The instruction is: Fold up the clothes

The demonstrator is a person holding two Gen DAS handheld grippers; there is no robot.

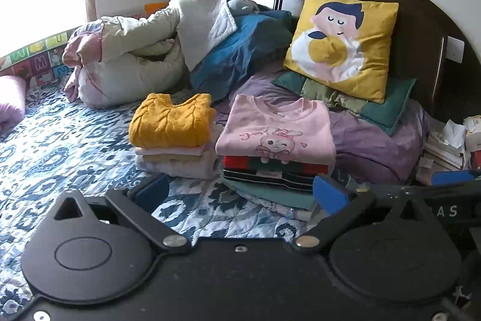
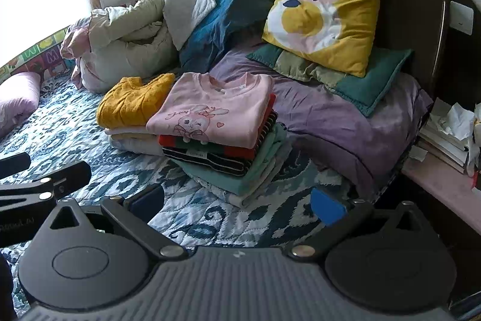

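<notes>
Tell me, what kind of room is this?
A bedroom, most likely: a bed with a dark wooden headboard, a yellow cartoon cushion leaning against it, and folded clothes, topped by a pink bunny sweatshirt, stacked on the patterned quilt.

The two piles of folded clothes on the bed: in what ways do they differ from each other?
The pile topped by the pink rabbit sweatshirt is taller and holds more layers than the pile topped by the yellow knit sweater. The pink top is smooth with a printed cartoon; the yellow one is cable-knit and plain. The pink pile shows red, striped and green layers; the yellow pile shows only pale ones. Both stand side by side on the patterned quilt.
</notes>
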